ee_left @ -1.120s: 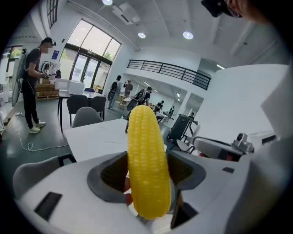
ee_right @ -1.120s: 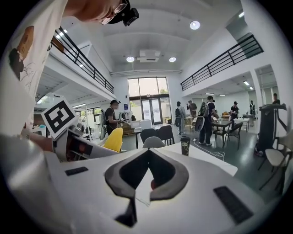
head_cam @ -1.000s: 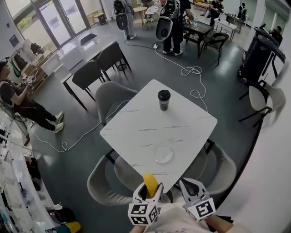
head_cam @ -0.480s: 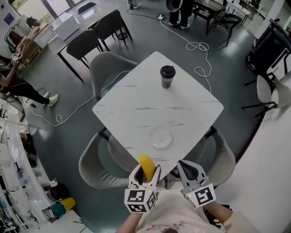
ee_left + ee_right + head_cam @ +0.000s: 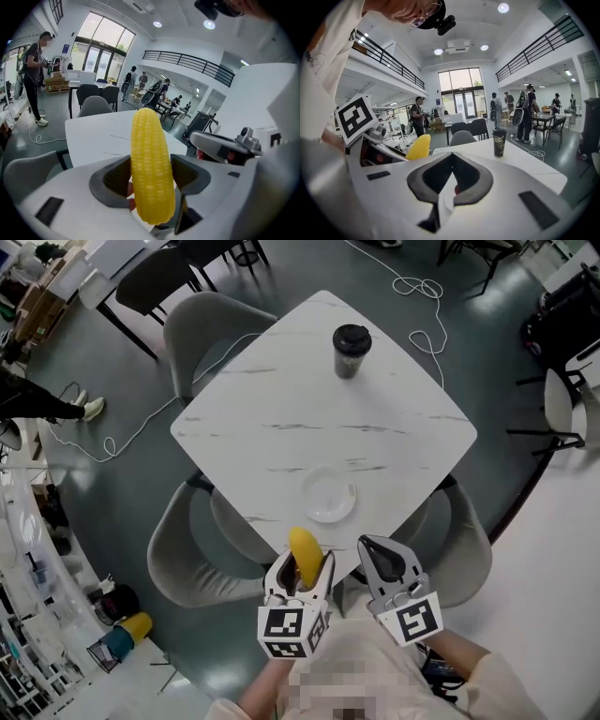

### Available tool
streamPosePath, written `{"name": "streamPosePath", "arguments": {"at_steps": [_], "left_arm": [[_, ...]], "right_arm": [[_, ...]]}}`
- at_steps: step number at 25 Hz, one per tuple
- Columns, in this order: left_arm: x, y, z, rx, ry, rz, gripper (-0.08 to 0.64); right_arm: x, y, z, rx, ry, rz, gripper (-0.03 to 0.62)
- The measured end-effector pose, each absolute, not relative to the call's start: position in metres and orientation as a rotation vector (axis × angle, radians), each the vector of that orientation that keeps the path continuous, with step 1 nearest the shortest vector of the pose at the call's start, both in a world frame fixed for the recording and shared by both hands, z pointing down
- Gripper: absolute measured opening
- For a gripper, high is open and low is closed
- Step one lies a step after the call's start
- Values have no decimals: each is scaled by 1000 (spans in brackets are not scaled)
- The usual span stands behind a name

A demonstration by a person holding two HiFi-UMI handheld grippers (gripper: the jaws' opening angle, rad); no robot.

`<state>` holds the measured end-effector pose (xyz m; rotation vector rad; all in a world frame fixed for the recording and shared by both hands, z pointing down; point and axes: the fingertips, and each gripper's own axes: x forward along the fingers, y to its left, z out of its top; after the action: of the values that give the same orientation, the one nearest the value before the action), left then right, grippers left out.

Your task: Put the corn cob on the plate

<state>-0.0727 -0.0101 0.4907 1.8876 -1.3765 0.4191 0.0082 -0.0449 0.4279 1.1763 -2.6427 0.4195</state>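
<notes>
Left tongs: clamped on the corn cob, held at the desk's near edge.
Right tongs: closed, empty.
Plate: bare, just beyond the cob.
Remaining: cob onto plate.

yellow corn cob, white grey-veined table

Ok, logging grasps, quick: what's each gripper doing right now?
Left gripper: closed on the corn cob.
Right gripper: closed, holding nothing.
</notes>
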Motion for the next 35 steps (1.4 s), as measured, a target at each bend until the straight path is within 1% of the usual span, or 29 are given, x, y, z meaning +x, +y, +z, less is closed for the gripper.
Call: {"name": "streamPosePath", "arguments": {"at_steps": [9, 25, 35], "left_arm": [[-65, -38, 528, 1879, -1349, 463, 261], [-62, -66, 618, 1768, -1327, 526, 261], [-60, -81, 671, 1708, -1300, 642, 261]], "right_arm": [[7, -73, 472, 1214, -2581, 496, 5], [5, -101, 553, 1189, -2500, 578, 3], [12, -118, 586, 1196, -2460, 620, 5]]}}
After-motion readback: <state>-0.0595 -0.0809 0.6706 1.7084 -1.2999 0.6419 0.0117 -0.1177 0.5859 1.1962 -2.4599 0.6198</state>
